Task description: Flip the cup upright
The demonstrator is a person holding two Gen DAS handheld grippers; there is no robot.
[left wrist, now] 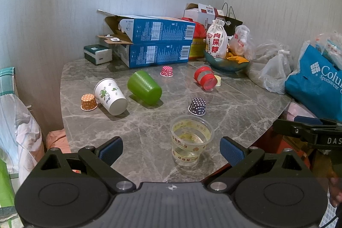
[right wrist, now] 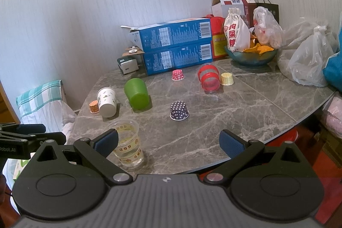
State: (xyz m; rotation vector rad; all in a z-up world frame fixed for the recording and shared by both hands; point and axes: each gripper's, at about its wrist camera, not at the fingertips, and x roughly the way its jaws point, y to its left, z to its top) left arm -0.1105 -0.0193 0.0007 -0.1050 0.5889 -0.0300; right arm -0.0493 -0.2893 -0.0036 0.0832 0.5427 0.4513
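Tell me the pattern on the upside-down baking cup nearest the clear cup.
Navy with white polka dots, clearest in the left wrist view.

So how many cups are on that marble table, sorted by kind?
Small paper baking cups: 4: orange dotted, pink dotted, navy dotted, yellow
Plastic cups: 3: clear printed, green, red-banded clear
Paper drinking cups: 1: white with green print
Total: 8
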